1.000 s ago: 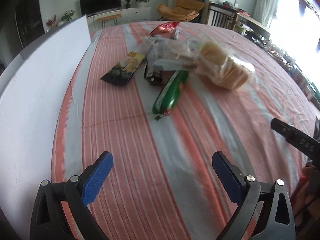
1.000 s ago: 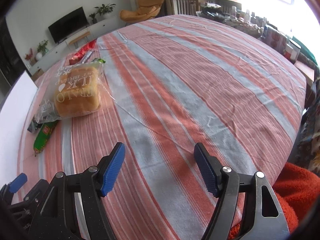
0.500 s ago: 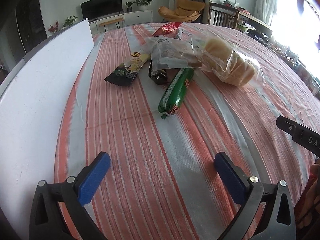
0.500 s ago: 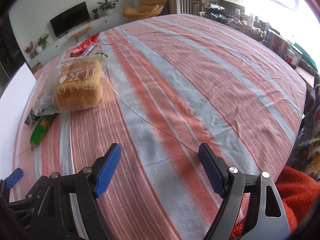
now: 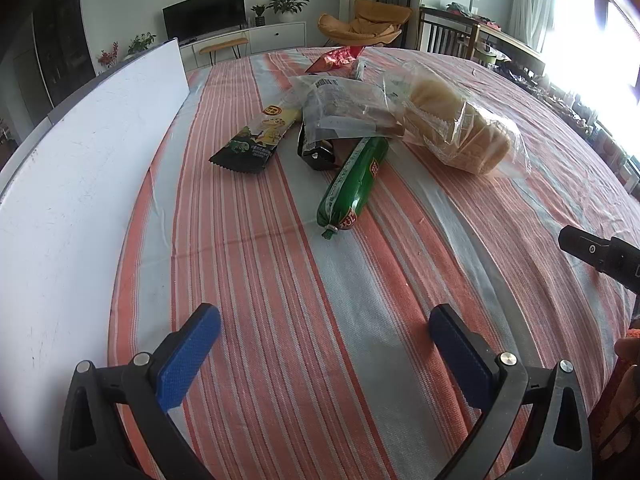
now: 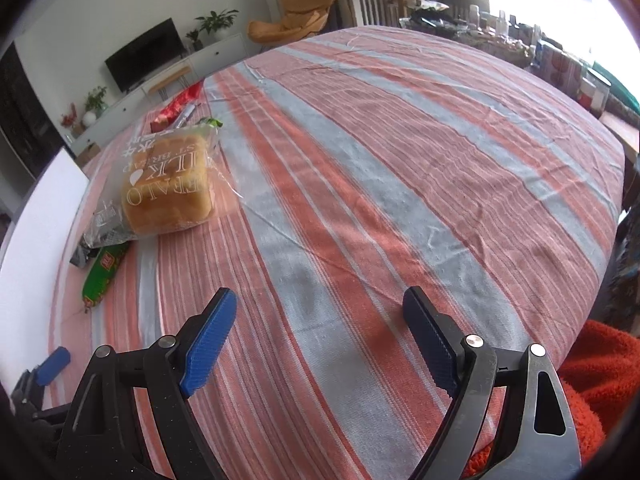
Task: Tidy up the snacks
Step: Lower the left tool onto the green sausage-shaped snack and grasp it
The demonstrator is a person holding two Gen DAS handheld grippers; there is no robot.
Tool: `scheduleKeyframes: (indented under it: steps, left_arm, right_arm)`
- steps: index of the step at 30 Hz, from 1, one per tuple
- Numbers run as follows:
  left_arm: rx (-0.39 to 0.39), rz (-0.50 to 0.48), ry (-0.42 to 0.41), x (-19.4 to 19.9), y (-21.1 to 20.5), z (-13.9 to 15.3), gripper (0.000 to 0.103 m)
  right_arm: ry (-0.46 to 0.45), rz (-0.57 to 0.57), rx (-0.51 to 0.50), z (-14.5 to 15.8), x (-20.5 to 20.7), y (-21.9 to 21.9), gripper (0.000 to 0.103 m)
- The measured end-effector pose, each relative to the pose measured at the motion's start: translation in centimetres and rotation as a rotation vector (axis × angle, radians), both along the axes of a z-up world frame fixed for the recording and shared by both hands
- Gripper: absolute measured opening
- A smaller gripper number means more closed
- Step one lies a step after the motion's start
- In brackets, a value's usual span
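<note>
A pile of snacks lies on the striped tablecloth [image 5: 280, 280]: a green sausage [image 5: 352, 184], a bagged bread loaf [image 5: 456, 128], a dark cartoon-printed packet [image 5: 256, 140], a clear bag of dark contents [image 5: 344, 108] and a red packet [image 5: 336, 58]. My left gripper [image 5: 324, 348] is open over bare cloth, well short of the sausage. My right gripper [image 6: 320, 340] hovers over bare cloth to the right, its jaws opening with nothing between them. The right wrist view shows the bread loaf [image 6: 168, 192] and sausage [image 6: 104, 272] far to its left.
A white board [image 5: 80, 184] stands along the table's left side. A person's red fleece [image 6: 592, 368] is at the near right edge. Chairs, a cluttered side table and a TV unit stand beyond the table.
The right gripper's jaws have spread wider. Both hands and the snacks have stayed where they were.
</note>
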State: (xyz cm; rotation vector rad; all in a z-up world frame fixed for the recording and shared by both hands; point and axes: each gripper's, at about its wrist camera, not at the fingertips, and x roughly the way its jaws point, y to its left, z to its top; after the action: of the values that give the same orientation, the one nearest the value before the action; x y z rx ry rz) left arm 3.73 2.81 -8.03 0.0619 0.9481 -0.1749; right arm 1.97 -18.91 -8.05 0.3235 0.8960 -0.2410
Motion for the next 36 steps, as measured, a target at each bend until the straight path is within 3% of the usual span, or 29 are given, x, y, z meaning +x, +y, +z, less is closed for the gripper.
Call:
scheduleKeyframes:
  steps: [5, 9, 12, 15, 19, 22, 30, 31, 32, 33, 34, 36]
  left_arm:
    - [0.003, -0.012, 0.021, 0.4, -0.1, 0.1, 0.103]
    - [-0.056, -0.058, 0.083, 2.8, -0.1, 1.0, 0.102]
    - [-0.054, -0.056, 0.065, 5.2, -0.5, 2.4, 0.100]
    - [0.041, -0.080, 0.041, 7.4, -2.0, 2.6, 0.077]
    - [0.055, -0.120, 0.049, 8.9, -3.1, 2.1, 0.029]
    - [0.028, -0.123, 0.049, 7.9, -2.9, 2.2, 0.023]
    - [0.014, -0.143, 0.085, -0.1, -0.2, 2.3, 0.025]
    - [0.014, -0.145, 0.087, -0.5, -0.1, 2.3, 0.033]
    - [0.015, -0.148, 0.085, -0.7, 0.0, 2.3, 0.050]
    - [0.021, -0.148, 0.073, -0.7, 0.0, 2.3, 0.058]
    - [0.033, -0.142, 0.053, -0.6, -0.1, 2.3, 0.064]
    - [0.045, -0.129, 0.045, 0.0, -0.2, 2.0, 0.064]
  right_arm:
    - [0.017, 0.006, -0.036, 0.0, 0.2, 0.5, 0.088]
    - [0.012, 0.004, -0.029, 0.0, 0.2, 0.5, 0.088]
    - [0.012, 0.004, -0.029, 0.0, 0.2, 0.5, 0.088]
    - [0.010, 0.004, -0.027, 0.0, 0.2, 0.5, 0.088]
    - [0.000, 0.003, -0.006, 0.0, 0.0, 0.2, 0.088]
    - [-0.008, 0.001, 0.010, 0.1, -0.1, -0.1, 0.088]
    - [-0.010, -0.001, 0.012, 0.1, -0.1, -0.1, 0.088]
    - [-0.009, -0.001, 0.008, 0.1, -0.1, 0.0, 0.089]
    - [-0.006, -0.001, 0.001, 0.1, -0.1, 0.1, 0.089]
    - [-0.003, -0.001, -0.005, 0.0, 0.0, 0.1, 0.089]
    - [0.000, 0.000, -0.010, 0.0, 0.0, 0.2, 0.089]
    - [0.001, 0.002, -0.012, 0.1, 0.0, 0.3, 0.089]
